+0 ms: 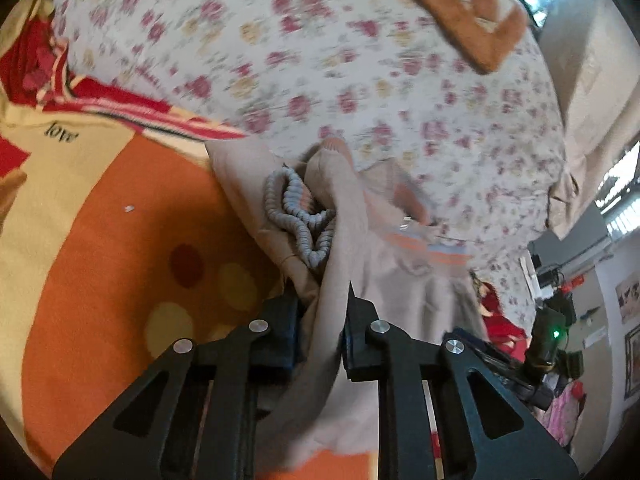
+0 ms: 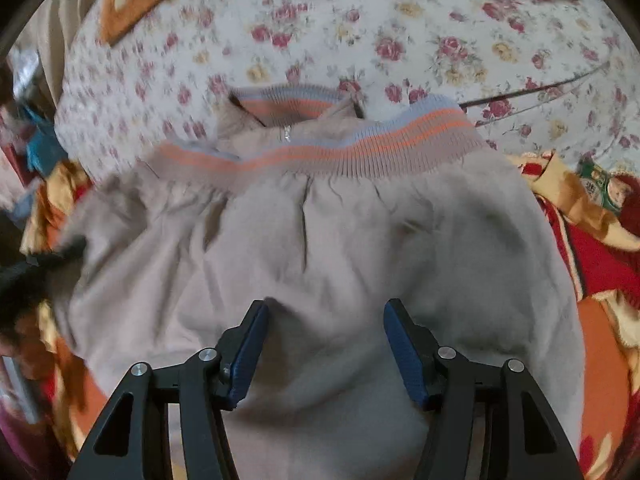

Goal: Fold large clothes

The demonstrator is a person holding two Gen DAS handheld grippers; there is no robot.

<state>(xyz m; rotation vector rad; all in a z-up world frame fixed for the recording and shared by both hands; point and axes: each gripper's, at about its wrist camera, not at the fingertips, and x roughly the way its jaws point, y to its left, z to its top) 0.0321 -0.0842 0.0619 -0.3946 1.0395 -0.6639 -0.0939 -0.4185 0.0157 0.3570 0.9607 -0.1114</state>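
**Left gripper pinches the beige garment; right gripper hangs open above it**

Much of both views is smeared by motion blur, worst on the white bedsheet printed with red and yellow roses [image 1: 360, 60], so its fine pattern is hard to read. The beige fleece garment with grey and orange striped ribbed bands [image 2: 320, 248] lies on the bed, partly on that sheet and partly on the orange, cream and red patterned blanket [image 1: 100, 240]. Its lower end is cut off behind the gripper frames in both views, so its full shape cannot be made out. A small metallic zip pull shows faintly near the collar, too blurred to detail.

The left gripper [image 1: 322, 320] is clamped on a bunched fold of the garment, whose cloth runs up between the fingers and hides the pads. Just beyond lies a rumpled grey ribbed cuff [image 1: 300, 216]. The right gripper [image 2: 324, 344] stands apart over the garment's flat back, blue pads [image 2: 404, 352] clear of any fold.

The only legible writing is "love", upside down on the blanket's cream area. An orange-bordered cushion [image 1: 460, 4] sits on the sheet. At the right edge of the left view, the room shows bright windows, a pale wall and cluttered items too small to identify.
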